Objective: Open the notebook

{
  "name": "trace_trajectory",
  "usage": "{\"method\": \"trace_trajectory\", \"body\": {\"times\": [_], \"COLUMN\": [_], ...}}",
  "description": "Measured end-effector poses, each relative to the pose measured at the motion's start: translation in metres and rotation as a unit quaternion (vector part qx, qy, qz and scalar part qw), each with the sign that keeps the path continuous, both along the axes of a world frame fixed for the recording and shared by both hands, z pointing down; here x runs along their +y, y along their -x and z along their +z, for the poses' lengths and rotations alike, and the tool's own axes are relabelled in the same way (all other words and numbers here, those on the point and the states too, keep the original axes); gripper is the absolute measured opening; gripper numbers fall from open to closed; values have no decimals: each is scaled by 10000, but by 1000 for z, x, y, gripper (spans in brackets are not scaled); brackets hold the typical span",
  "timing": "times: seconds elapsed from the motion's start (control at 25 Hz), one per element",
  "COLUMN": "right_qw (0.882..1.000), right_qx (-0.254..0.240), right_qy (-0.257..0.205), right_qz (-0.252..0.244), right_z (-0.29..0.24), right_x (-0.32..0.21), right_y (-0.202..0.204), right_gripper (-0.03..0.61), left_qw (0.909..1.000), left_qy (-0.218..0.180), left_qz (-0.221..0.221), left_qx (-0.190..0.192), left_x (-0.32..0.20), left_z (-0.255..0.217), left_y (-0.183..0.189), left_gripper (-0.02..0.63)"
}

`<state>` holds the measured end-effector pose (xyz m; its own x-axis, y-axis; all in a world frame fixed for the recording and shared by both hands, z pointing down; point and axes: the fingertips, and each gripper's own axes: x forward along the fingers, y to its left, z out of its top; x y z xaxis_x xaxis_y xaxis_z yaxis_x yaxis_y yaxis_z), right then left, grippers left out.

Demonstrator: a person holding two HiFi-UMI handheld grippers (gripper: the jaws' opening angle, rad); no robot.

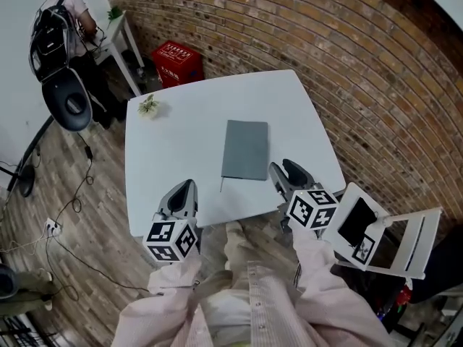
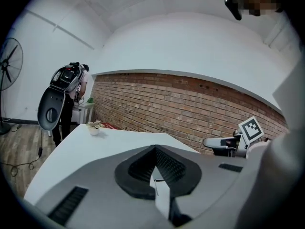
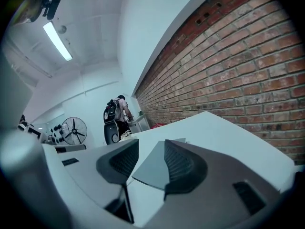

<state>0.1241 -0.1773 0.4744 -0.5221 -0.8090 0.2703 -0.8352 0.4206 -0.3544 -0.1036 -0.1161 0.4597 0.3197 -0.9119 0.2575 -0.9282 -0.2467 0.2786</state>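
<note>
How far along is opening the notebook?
Nothing looks done yet: the notebook lies closed and flat on the table. In hand: the right gripper, jaws apart, sits by the notebook's near right corner and grips nothing. The left gripper, jaws together, hangs at the table's near edge. Left to do: catch the cover and swing it open.

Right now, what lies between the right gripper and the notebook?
Nothing: only bare table separates the right gripper from the notebook, as the head view shows.
</note>
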Motion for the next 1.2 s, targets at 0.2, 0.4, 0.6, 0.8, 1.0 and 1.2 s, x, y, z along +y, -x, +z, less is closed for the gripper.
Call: {"method": "trace_trajectory", "body": {"times": [0.2,0.4,0.6,0.8,1.0,1.2], "right_qw": [9991,9956,9899,9814,9683,9569], "right_qx": [22,118,175,246,297,353], "right_qy": [428,931,1408,1895,2465,2848], "right_qz": [55,-24,-51,-173,-254,-456], "right_z": [24,52,76,99,123,136], "right_x": [-30,-50,-69,-78,-80,-76], "right_y": [2,5,4,7,6,11], "right_gripper": [172,172,172,172,170,170], "left_qw": [9997,9985,9964,9935,9900,9873], "left_qy": [248,532,817,1114,1375,1550], "left_qz": [47,79,140,127,191,176], "left_qx": [73,106,157,200,252,306], "left_x": [-30,-56,-78,-96,-108,-113], "left_z": [15,34,52,71,88,100], "left_y": [-1,-4,-11,-15,-24,-27], "left_gripper": [-6,-6,-6,-7,-7,-6]}}
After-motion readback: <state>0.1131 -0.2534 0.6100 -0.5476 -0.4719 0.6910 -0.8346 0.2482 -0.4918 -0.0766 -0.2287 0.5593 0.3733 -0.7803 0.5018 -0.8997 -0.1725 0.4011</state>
